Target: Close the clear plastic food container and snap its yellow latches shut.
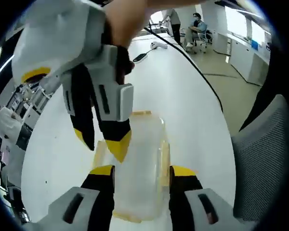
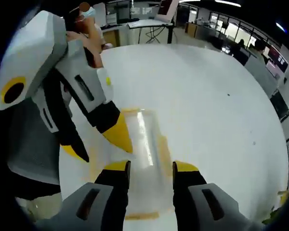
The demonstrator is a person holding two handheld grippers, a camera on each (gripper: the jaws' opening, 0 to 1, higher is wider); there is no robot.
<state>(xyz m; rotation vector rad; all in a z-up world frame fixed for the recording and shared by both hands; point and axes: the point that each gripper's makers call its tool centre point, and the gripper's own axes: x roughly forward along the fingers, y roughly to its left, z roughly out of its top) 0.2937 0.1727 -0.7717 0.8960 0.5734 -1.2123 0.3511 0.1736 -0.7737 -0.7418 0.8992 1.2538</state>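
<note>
Clear container (image 1: 137, 163) flat on white table (image 1: 192, 96), lid on, between parted jaws of left gripper (image 1: 142, 171). Right gripper (image 2: 151, 166) likewise spread, straddling container (image 2: 144, 144). No readable writing.

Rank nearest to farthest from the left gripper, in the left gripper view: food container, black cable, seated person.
1. Food container, on the table between the left gripper jaws.
2. Black cable, mid-table, trailing right.
3. Seated person, far end, upper right.
</note>
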